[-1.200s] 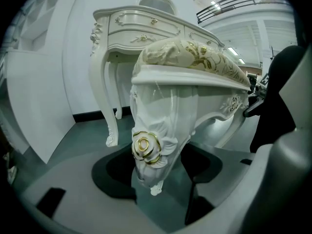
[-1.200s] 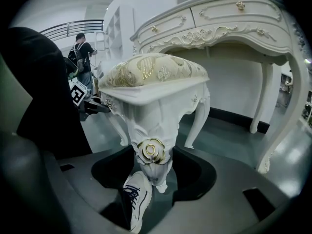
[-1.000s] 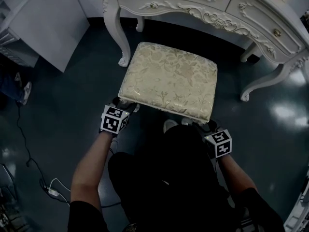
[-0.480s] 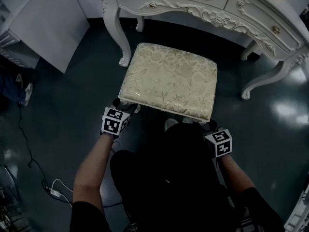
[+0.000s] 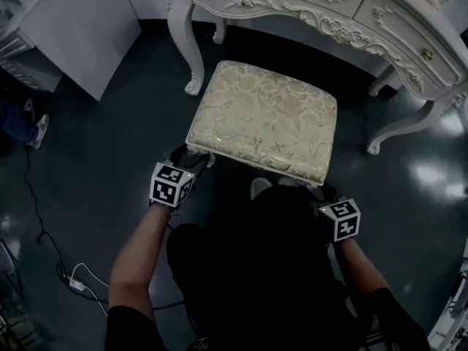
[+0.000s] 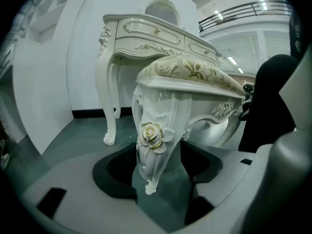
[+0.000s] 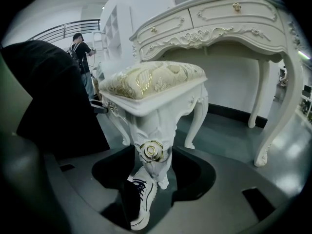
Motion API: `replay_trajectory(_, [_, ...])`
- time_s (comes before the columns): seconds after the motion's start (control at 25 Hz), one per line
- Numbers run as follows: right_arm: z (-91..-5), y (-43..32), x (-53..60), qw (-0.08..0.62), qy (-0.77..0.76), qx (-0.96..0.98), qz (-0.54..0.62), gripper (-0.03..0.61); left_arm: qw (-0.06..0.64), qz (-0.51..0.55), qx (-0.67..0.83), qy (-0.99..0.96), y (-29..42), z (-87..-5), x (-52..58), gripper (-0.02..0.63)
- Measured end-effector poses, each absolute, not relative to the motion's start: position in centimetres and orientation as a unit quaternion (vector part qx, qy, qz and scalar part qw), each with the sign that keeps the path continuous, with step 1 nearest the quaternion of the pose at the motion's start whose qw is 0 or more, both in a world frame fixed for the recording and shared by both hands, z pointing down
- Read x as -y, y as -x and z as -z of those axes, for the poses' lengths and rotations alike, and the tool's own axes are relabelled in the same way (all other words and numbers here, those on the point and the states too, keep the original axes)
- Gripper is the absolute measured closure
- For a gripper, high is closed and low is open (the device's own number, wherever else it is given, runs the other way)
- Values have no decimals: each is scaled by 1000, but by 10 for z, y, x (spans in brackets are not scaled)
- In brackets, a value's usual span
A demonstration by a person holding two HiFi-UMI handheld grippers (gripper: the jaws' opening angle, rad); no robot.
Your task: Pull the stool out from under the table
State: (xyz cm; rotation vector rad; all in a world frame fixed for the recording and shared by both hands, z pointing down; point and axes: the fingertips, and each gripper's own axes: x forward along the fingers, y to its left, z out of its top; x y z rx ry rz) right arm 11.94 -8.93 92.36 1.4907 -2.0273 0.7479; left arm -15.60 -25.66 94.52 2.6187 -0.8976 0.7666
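- Very little is changed over the last second: the stool [image 5: 263,119] is seen in almost the same spot in front of the table [image 5: 322,22], and only the head view itself is shifted slightly
- The stool is found on the dark floor, with its gold-patterned cushion fully in the open; its back edge is near the table's carved front rail and appears clear of it
- The left gripper [image 5: 187,159] is kept at the stool's left front leg [image 6: 155,145]; its jaws are set wide and are closed on the carved leg around the rose ornament
- The right gripper [image 5: 322,193] is kept the same way on the right front leg [image 7: 153,150], with wide jaws pressed to both sides; the person's white shoe [image 7: 141,199] is seen just below that leg
- As both grippers are held still, the pull is judged to be finished or paused, and only the letting go of the legs seems to be left
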Motion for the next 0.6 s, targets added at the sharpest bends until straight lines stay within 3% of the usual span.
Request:
replay_trajectory(0.12, [-905,-122,79,259,-548,755,-251,343,135,-254,316,-904,170,-940,249,321])
replay_trajectory(0.24, [-873,-131,71,256,-563,756,-215,532,130,-234,338,-902,189,-921,244,379])
replay_trajectory(0.4, [-810,-136,82,212,-583,765,-173,549,117,-196,381,-896,214,-877,234,594])
replay_trajectory(0.6, [-723,-104,135,95,-559,816,-114,549,63,-150,417,-894,215,-800,222,606])
